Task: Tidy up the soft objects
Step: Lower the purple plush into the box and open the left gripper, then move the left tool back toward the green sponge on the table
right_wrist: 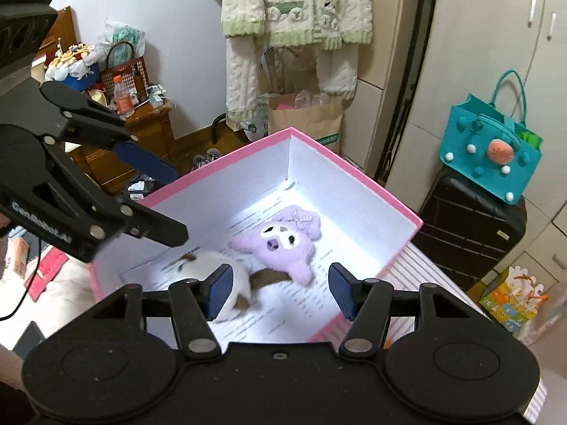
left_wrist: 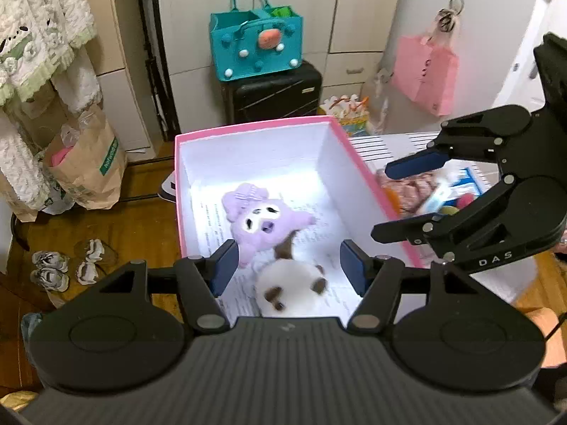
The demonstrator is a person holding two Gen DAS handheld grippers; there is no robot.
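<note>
Purple plush (left_wrist: 264,225) and white-brown plush (left_wrist: 292,288) lie inside pink box (left_wrist: 255,126).

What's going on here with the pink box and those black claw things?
Someone is tidying soft toys with two hand-held grippers. A purple plush and a white-and-brown plush lie in the pink box. The left gripper and right gripper are above the box, jaws open, holding nothing.
</note>
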